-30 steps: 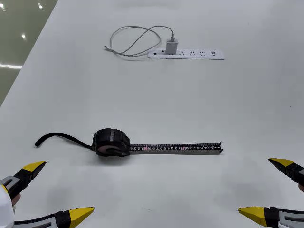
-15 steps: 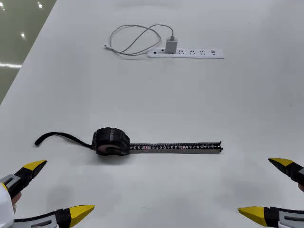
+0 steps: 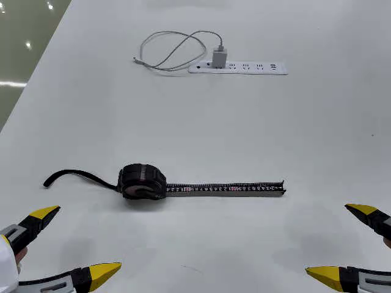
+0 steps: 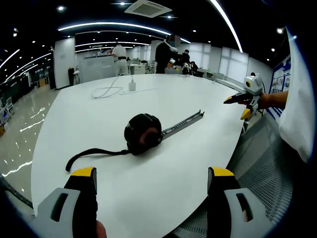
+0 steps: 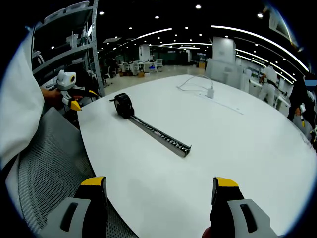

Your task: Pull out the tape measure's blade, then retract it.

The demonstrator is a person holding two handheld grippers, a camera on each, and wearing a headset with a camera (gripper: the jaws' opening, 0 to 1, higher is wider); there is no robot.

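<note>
A black tape measure lies on the white table, its blade drawn out to the right and its black wrist strap trailing left. In the left gripper view the case sits ahead of the jaws with the blade running off to the right. From the right gripper view, the blade's hooked end is nearest and the case farther off. My left gripper is open at the lower left, short of the case. My right gripper is open at the lower right, apart from the blade's end.
A white power strip with a plugged charger and a looped white cable lies at the far side of the table. The table's left edge borders a glossy floor. People stand in the background.
</note>
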